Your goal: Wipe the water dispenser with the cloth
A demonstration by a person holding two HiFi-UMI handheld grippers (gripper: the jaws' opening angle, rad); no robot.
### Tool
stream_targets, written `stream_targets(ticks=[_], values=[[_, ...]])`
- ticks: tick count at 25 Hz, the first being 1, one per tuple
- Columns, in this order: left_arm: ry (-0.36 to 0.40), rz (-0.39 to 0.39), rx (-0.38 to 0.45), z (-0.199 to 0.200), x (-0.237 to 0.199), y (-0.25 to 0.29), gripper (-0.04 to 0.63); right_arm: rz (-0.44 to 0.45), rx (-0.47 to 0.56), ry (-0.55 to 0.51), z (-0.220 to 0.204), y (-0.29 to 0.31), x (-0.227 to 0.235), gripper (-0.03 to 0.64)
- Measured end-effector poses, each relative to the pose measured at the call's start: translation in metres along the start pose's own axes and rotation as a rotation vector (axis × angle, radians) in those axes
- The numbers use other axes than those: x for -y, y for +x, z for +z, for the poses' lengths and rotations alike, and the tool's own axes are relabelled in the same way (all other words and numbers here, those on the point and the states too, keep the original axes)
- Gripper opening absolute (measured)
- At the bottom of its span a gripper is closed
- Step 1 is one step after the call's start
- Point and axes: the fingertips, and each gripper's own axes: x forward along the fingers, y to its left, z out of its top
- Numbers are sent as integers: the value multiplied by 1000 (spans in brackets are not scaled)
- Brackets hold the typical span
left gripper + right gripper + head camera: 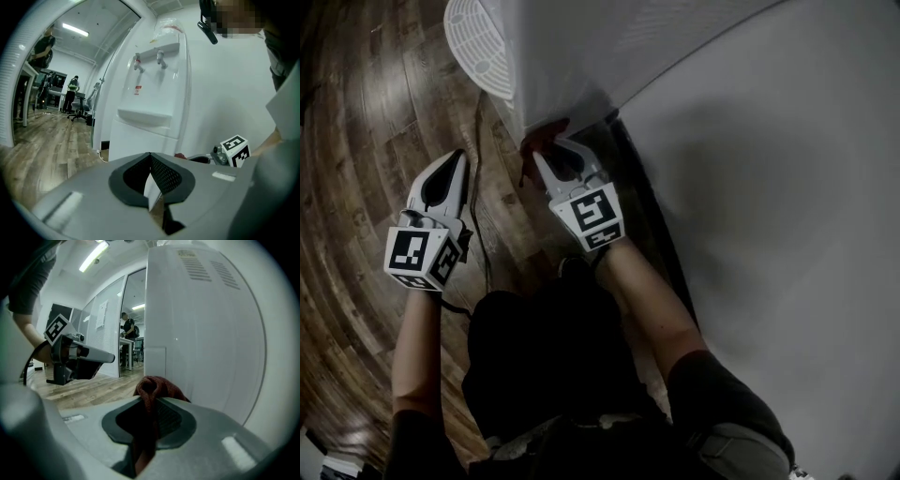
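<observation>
Right gripper view: right gripper [150, 398] pinches red cloth [161, 384] beside water dispenser [201, 324].
Left gripper [150, 157] closed, empty; dispenser's red label [138, 89] illegible.

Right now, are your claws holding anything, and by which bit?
The right claw pinches the red cloth by a bunched-up fold; the left claw holds nothing.

Person wearing black
Short sleeves [724, 392] are showing; grey left gripper [456, 161] and right gripper [546, 157] are bearing black-and-white marker cubes [420, 255].

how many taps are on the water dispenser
2. The left tap and the right tap sit side by side on the water dispenser, above its drip tray. None seem hidden.
</observation>
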Motion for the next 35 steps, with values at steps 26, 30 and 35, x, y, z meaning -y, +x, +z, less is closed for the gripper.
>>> stream_targets(ticks=[26, 30, 35], values=[[143, -81, 231, 96, 37, -2, 20, -86, 331, -57, 92, -77, 49, 48], [148, -127, 300, 164, 76, -23, 20, -134, 492, -162, 209, -127, 46, 48], [172, -235, 424, 261, 128, -40, 20, -201, 632, -254, 338, -180, 57, 48]])
